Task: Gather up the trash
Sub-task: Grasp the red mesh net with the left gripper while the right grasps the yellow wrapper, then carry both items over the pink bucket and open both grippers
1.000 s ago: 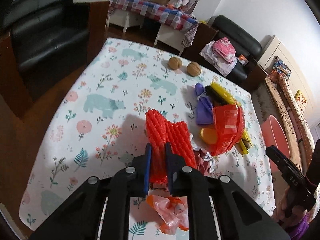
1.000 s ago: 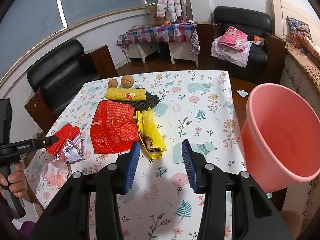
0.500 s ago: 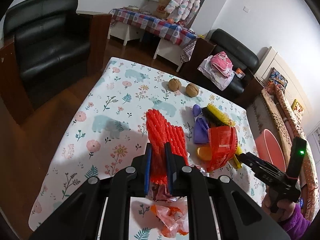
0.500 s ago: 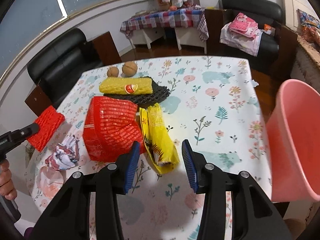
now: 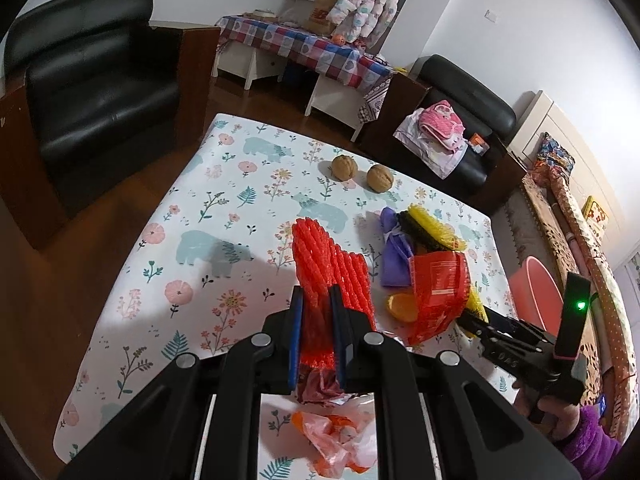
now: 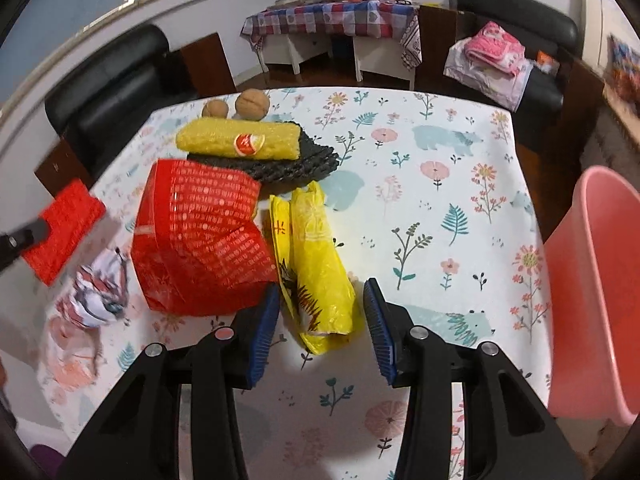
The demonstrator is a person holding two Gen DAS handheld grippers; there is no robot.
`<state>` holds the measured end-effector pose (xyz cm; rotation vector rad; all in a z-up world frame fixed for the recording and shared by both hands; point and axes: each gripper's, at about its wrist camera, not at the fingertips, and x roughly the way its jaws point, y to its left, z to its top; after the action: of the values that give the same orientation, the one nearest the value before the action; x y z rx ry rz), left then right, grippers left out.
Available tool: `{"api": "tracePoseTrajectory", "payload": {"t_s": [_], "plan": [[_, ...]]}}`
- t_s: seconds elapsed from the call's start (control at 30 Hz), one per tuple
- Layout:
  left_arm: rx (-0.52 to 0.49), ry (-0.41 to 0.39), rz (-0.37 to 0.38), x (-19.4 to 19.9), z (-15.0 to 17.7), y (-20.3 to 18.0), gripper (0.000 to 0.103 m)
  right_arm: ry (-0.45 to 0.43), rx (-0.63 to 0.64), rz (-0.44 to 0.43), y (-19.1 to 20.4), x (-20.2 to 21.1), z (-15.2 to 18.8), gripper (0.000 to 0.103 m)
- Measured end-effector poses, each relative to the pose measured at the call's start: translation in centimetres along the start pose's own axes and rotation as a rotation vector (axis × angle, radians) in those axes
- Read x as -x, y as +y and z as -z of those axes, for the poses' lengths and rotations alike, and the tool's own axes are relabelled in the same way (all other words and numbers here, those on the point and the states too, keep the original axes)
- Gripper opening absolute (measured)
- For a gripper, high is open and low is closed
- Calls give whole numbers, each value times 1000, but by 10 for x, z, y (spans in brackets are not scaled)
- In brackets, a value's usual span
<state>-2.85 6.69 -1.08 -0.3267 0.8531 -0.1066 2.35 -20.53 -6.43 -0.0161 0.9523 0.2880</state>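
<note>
Left gripper (image 5: 316,328) clamps red foam net (image 5: 328,264); right gripper (image 6: 320,320) open — straddling yellow bag (image 6: 316,264).

We get decent indoor light on the surface (image 5: 224,216), brighter in the middle, dim toward the room's corners. A soft grey shadow lies across the cloth left of the red foam net (image 5: 320,264). Both views bend hard at the edges, with black fisheye corners. In the right wrist view, the left side smears: the crumpled wrapper (image 6: 96,292) there is blurry.
</note>
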Motion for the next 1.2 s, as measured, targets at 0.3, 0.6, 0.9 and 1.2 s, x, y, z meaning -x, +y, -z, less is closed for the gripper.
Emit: {"api": "tracePoseTrajectory", "payload": {"t_s": [0.3, 0.6, 0.9, 1.2], "plan": [[-57, -34, 27, 11, -2, -24, 12, -32, -45, -12, -14, 21, 8, 20], [-140, -105, 126, 18, -9, -79, 12, -166, -101, 13, -34, 74, 15, 20], [-244, -142, 211, 20, -11, -145, 12, -238, -200, 85, -70, 110, 27, 20], [-335, -143, 287, 15, -3, -209, 12, -302, -317, 154, -115, 135, 40, 20]]}}
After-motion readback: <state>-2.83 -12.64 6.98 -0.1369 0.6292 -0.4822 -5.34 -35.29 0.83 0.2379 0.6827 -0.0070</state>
